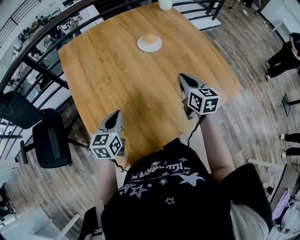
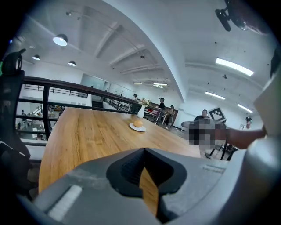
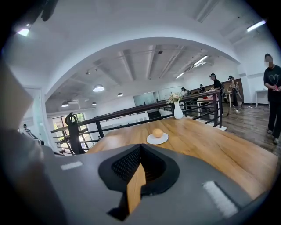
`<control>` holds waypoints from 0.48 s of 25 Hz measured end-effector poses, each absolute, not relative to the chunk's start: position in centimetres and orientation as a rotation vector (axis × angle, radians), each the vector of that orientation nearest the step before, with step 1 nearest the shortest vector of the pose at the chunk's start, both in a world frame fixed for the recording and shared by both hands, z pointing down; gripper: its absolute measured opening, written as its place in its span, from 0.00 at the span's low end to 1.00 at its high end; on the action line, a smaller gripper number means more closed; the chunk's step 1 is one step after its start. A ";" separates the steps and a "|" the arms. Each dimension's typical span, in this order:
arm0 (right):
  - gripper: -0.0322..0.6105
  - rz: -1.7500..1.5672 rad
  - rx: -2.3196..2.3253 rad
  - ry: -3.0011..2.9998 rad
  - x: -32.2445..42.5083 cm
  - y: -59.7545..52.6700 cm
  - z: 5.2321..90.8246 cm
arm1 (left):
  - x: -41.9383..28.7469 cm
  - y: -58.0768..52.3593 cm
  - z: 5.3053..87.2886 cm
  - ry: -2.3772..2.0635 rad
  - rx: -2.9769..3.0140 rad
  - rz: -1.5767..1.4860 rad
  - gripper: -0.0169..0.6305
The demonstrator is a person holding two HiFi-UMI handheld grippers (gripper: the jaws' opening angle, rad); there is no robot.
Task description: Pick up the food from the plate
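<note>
A round orange piece of food (image 1: 149,39) lies on a small white plate (image 1: 140,46) toward the far side of the wooden table (image 1: 117,79). Both gripper views show the food (image 2: 137,124) (image 3: 157,132) on its plate (image 3: 149,140) well ahead of the jaws. My left gripper (image 1: 115,115) hovers over the table's near left edge, shut and empty. Above the near right part of the table is my right gripper (image 1: 182,77), also shut with nothing in it. Seen from their own cameras, the left gripper (image 2: 145,152) and right gripper (image 3: 139,147) have their jaws together.
A white vase (image 1: 165,4) with flowers stands at the table's far edge, behind the plate. A black railing (image 1: 33,63) runs along the left and far sides. A dark chair (image 1: 49,140) stands at the near left. People stand on the wooden floor at the right (image 1: 287,55).
</note>
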State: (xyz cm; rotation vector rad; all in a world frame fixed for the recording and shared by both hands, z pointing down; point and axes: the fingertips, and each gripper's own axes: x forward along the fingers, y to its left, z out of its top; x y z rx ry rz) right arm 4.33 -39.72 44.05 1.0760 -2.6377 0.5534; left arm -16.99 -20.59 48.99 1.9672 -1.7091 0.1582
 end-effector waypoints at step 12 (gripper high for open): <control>0.05 0.573 0.913 -2.695 3.8 -47.2 45.0 | -15.6 -24.8 48.0 -1.861 1.860 0.167 0.03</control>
